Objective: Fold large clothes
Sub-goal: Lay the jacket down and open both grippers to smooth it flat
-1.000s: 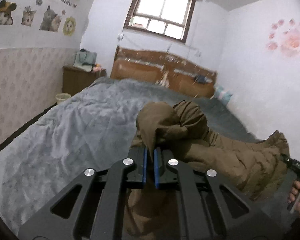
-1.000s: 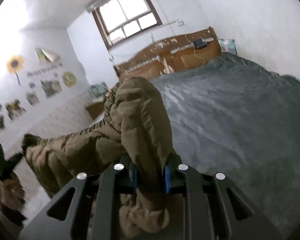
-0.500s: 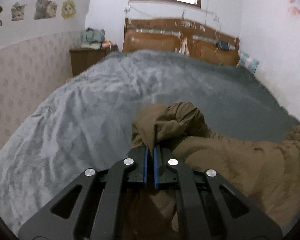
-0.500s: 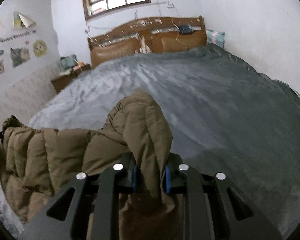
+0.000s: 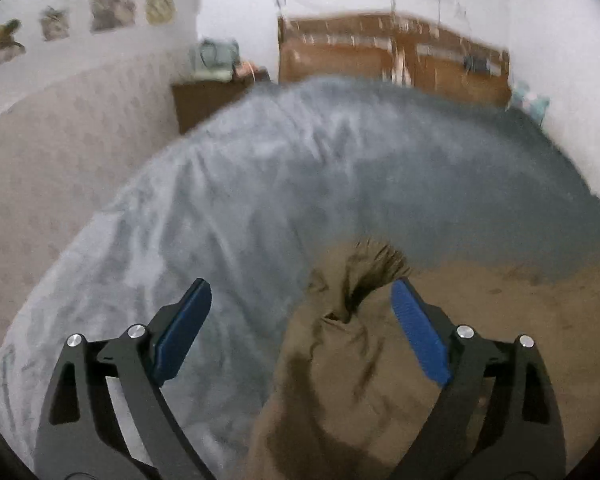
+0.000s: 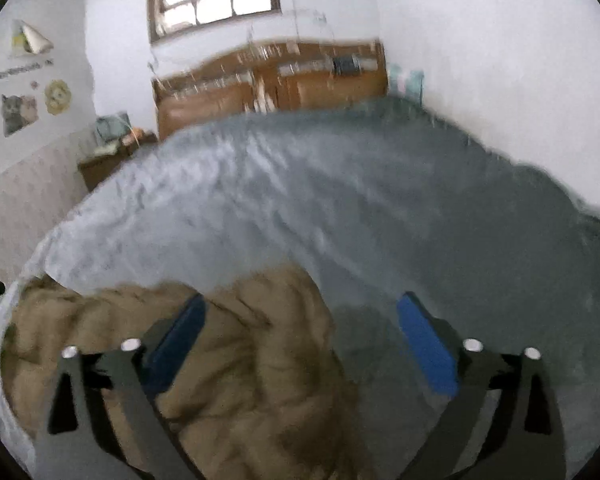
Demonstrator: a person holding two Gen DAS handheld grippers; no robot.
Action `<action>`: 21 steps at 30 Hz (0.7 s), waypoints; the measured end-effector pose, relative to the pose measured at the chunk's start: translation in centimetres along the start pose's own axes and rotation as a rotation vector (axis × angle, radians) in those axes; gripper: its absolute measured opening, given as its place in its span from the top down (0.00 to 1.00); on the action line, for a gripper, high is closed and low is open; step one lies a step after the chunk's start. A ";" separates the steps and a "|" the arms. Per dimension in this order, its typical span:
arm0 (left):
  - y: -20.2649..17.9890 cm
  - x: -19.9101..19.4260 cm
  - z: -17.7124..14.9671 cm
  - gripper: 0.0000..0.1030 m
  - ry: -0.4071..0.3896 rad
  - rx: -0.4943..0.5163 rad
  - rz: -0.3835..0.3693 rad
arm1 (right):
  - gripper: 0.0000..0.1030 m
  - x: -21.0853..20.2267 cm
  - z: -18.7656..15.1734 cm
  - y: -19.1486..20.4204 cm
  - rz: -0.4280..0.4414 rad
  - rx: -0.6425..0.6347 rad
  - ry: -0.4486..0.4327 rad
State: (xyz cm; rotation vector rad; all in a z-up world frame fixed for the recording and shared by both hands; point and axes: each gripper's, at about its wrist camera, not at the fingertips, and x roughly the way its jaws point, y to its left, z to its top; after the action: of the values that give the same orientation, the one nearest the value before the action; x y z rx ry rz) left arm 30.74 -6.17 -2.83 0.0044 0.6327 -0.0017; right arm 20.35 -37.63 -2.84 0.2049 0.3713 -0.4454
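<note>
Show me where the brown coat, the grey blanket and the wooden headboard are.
brown coat (image 5: 340, 368), left wrist view, bunched fabric.
grey blanket (image 6: 300, 200), right wrist view, bare middle.
wooden headboard (image 6: 220, 100), right wrist view, left panel.

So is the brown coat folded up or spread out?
Neither neatly: the brown coat lies bunched in rumpled heaps on the bed, not flat, no tidy fold.

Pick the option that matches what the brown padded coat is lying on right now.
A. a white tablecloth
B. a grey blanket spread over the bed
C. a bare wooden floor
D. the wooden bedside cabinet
B: the brown padded coat lies bunched on the grey blanket that covers the bed, with both the left tool and the right tool opening, pads clear of the fabric.
</note>
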 end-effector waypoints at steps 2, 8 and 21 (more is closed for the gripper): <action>-1.5 -3.2 -0.6 0.03 -0.062 0.024 0.002 | 0.02 -2.2 0.0 1.8 0.038 -0.010 -0.027; -9.4 -6.1 -5.4 0.03 -0.187 0.163 -0.001 | 0.02 -0.8 -3.9 7.5 0.092 -0.113 0.050; -8.2 5.1 -8.6 0.03 -0.059 0.078 0.007 | 0.02 8.9 -8.3 8.8 0.000 -0.104 0.143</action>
State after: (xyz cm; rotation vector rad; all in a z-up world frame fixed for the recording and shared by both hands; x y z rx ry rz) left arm 29.76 -14.34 -12.77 0.0821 0.5733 -0.0194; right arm 29.26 -30.92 -12.91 0.1356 0.5334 -0.4111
